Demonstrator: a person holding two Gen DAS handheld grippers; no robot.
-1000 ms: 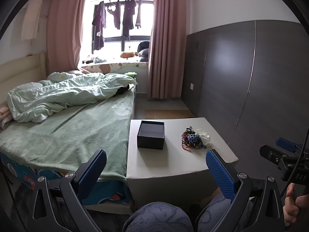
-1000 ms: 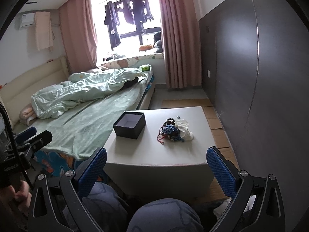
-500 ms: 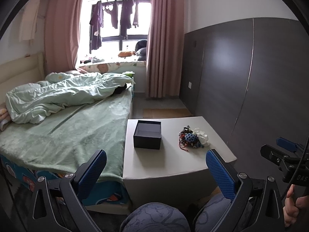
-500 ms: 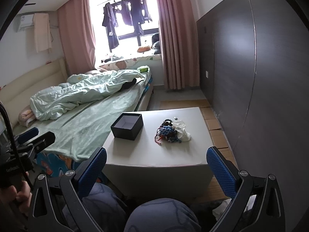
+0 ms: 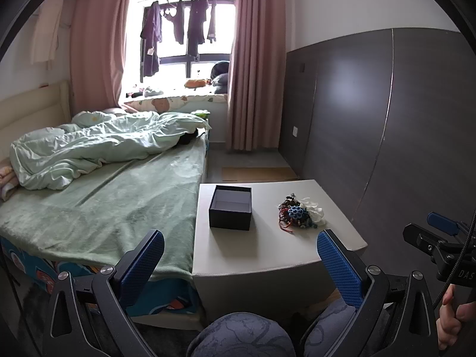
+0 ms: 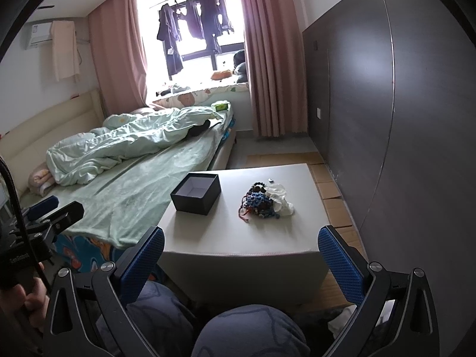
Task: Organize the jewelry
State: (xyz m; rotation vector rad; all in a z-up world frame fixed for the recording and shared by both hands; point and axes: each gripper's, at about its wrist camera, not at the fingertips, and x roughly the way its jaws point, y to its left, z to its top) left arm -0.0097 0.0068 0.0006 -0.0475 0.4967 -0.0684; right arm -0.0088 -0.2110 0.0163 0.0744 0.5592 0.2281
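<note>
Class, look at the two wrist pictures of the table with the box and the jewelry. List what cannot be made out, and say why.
- Jewelry pile: pieces tangled and too small to count in either view.
- White item beside the pile: too blurred to identify.
- Small object behind the pile: too small, right view.
- Box: near wall hides part of its floor, left view.
- Table base: hidden by knees.

Your left gripper (image 5: 239,251) is hanging wide open, holding nothing; ahead of it on the white table (image 5: 267,247), the black box (image 5: 230,207) is sitting left of the bead pile (image 5: 299,212).
</note>
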